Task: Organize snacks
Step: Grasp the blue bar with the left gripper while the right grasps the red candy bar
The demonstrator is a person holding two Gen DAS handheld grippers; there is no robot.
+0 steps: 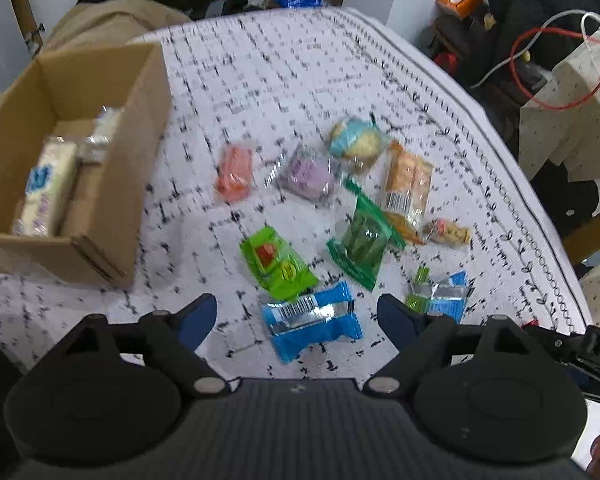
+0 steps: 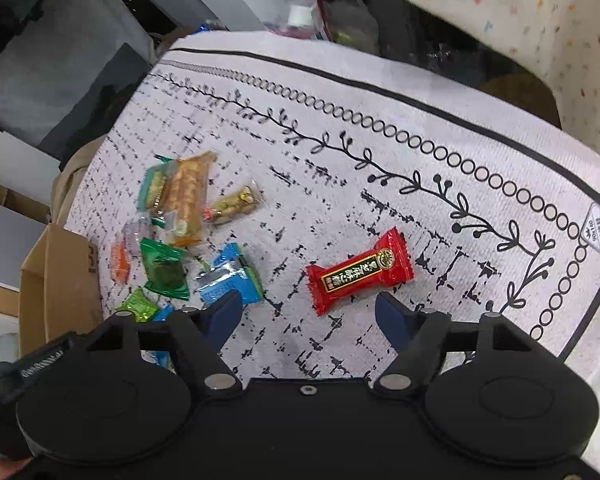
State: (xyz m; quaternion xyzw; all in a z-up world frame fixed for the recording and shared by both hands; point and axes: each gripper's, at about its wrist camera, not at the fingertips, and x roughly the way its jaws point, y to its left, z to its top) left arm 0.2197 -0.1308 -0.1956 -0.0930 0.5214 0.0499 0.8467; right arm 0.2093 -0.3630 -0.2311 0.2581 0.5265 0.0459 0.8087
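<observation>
Several wrapped snacks lie on a white patterned cloth. My left gripper is open, just above a blue packet that sits between its fingers. Beyond it lie a light green packet, a dark green packet, an orange biscuit pack, a purple snack and an orange-red snack. A cardboard box at the left holds a white bar. My right gripper is open over the cloth, with a red packet just ahead between its fingers.
A second blue packet lies at the left gripper's right finger. A small yellow snack lies near the cloth's right border. Beside the bed stand a chair with a floral cover, red and white cables and clutter.
</observation>
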